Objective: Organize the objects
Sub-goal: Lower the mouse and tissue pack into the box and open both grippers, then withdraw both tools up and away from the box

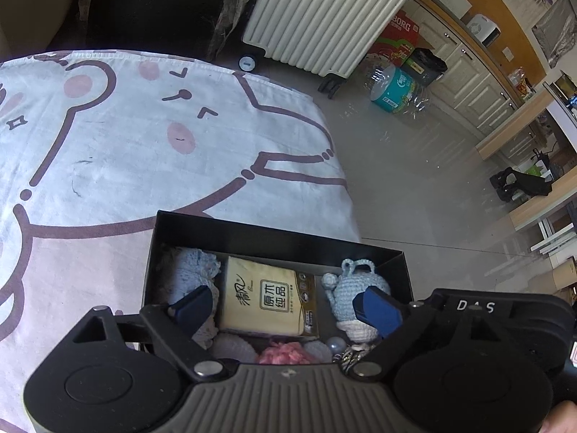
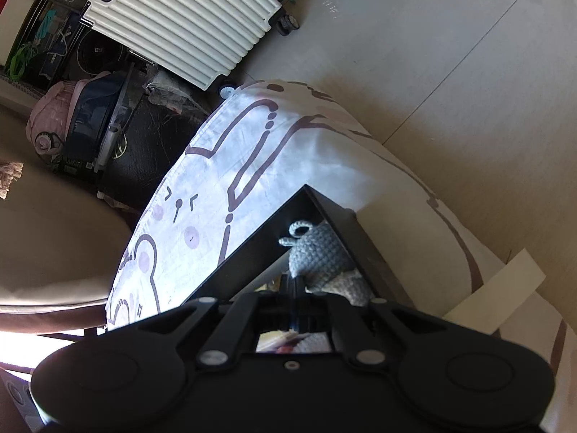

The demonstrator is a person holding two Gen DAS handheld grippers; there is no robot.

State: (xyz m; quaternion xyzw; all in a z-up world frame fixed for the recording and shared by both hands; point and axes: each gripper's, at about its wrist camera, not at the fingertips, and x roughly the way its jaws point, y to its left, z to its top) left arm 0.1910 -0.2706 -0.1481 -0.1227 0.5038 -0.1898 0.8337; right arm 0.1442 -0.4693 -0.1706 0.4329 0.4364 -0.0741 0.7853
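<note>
Holding one tissue pack and one blue crochet toy, one black box sits under the spread left gripper while the right gripper is pressed together

Both wrist views look steeply down, close over the black box on the cartoon sheet, sharing both.

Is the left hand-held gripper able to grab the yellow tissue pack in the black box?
Probably yes. The left hand-held gripper is open, a finger either side of the tissue pack, with nothing lying on top.
</note>
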